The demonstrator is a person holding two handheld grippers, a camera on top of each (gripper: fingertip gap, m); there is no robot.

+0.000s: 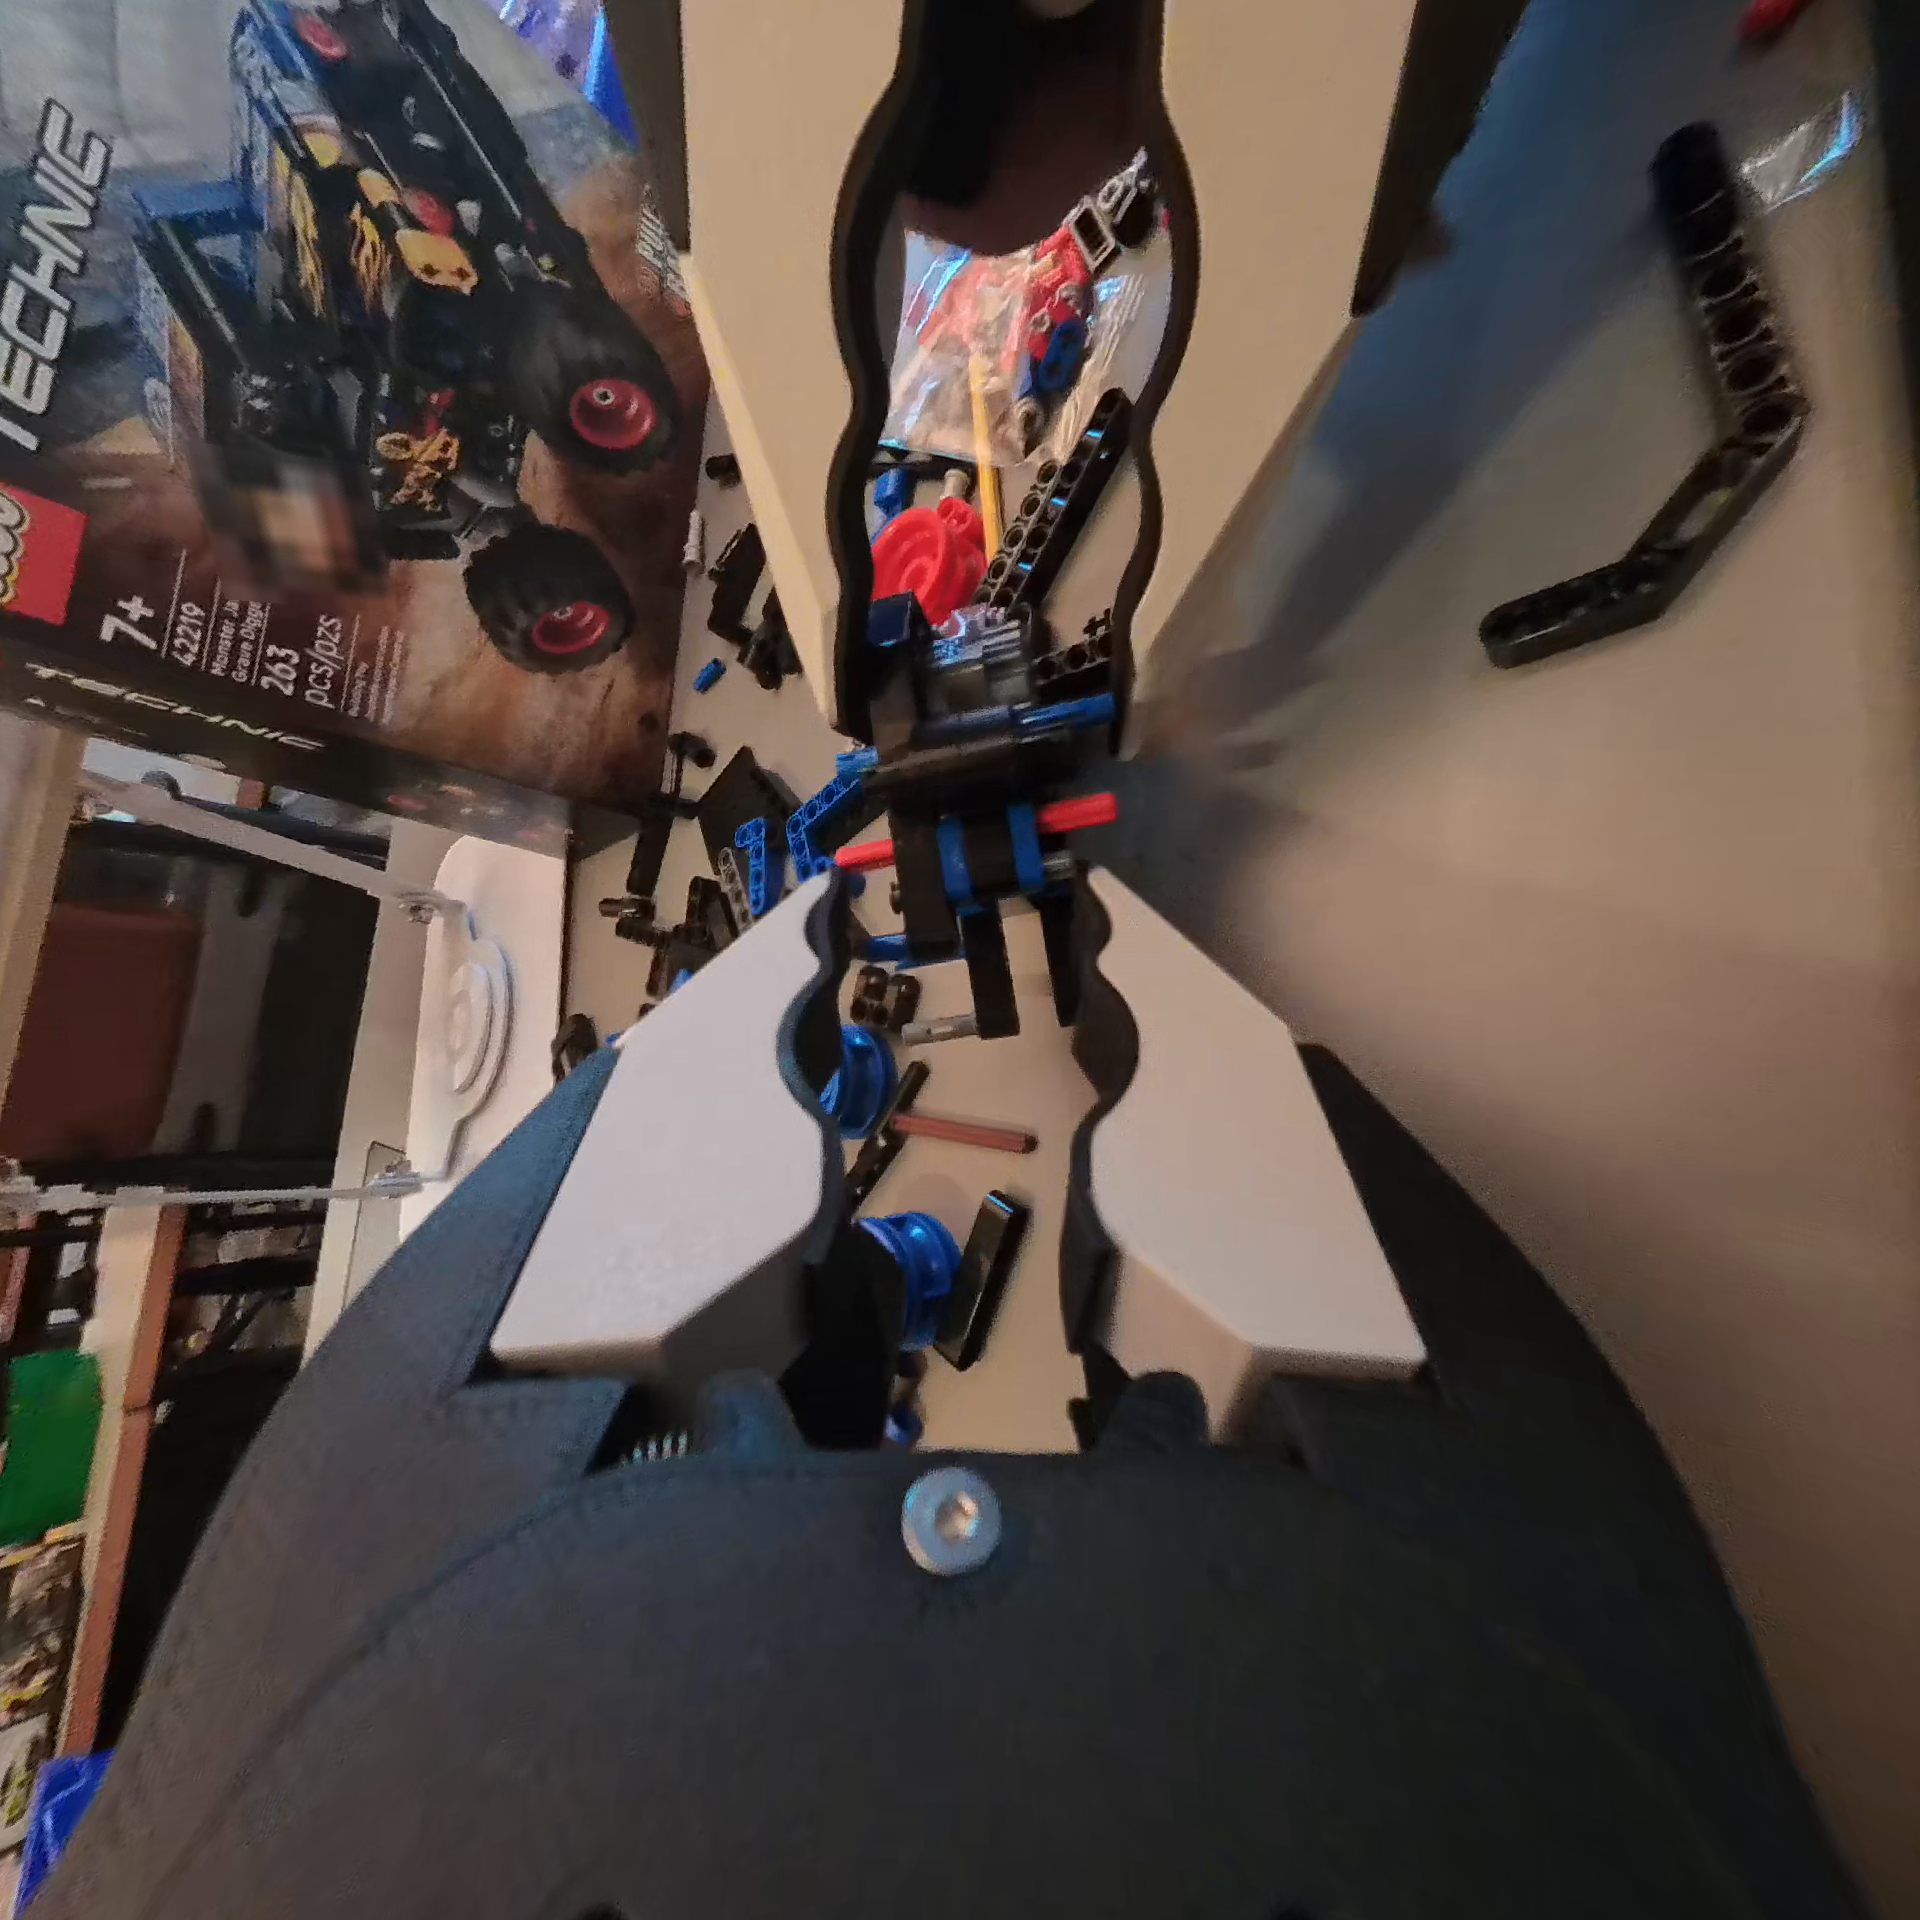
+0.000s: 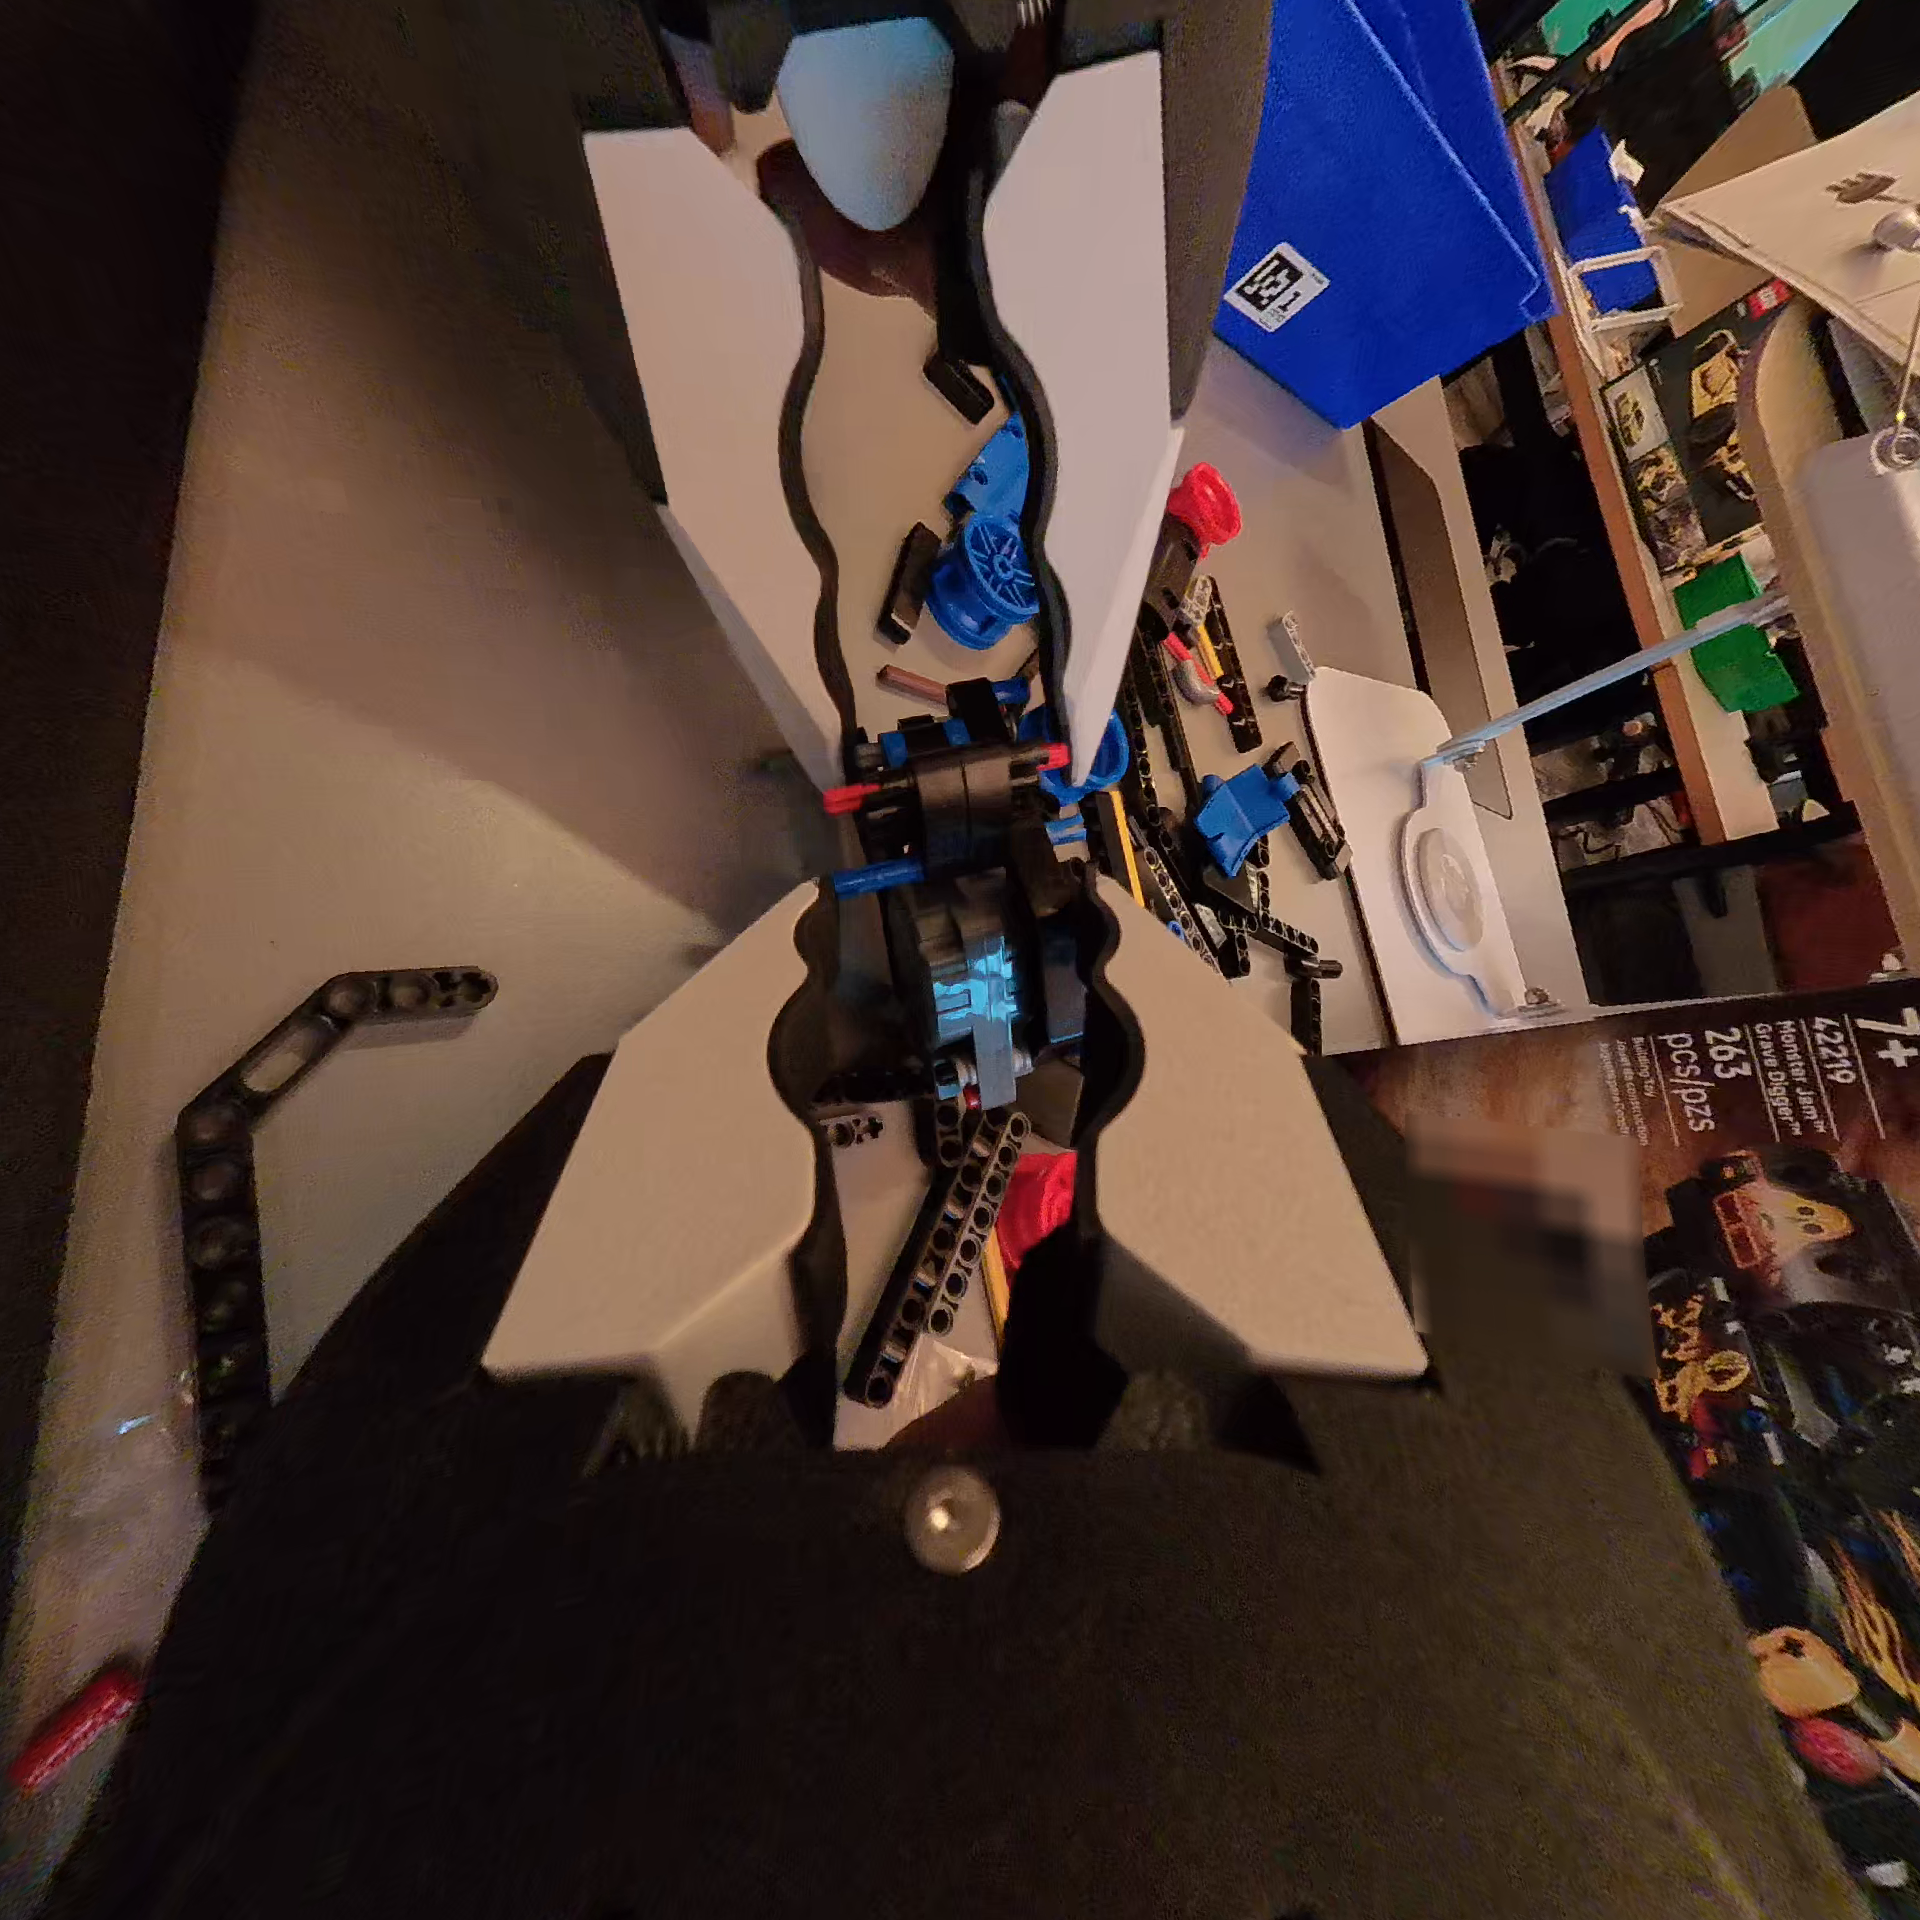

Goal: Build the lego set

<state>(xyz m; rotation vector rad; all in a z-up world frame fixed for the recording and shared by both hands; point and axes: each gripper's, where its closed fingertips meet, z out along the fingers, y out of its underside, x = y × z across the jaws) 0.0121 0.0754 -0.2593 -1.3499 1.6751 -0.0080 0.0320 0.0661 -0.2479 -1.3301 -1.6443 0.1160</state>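
A partly built black and blue Lego assembly (image 1: 966, 831) with red and blue pins sticking out sideways hangs above the white table (image 1: 1455, 935). My two grippers face each other and both close on it. My left gripper (image 1: 961, 888) grips its lower black beams. My right gripper (image 1: 982, 727) comes in from the far side. In the right wrist view my right gripper (image 2: 956, 899) clamps the end of the assembly (image 2: 966, 800) that carries a grey-blue part, and the left gripper (image 2: 961, 769) holds the other end.
A bent black beam (image 1: 1704, 416) (image 2: 239, 1143) lies alone on the table. Blue wheel hubs (image 1: 862, 1070), a brown axle (image 1: 966, 1135), a red hub (image 1: 925, 561), a long black beam (image 2: 935, 1247) and a parts bag (image 1: 997, 322) lie below. The set's box (image 1: 312, 364) and a blue bin (image 2: 1371, 208) stand beside.
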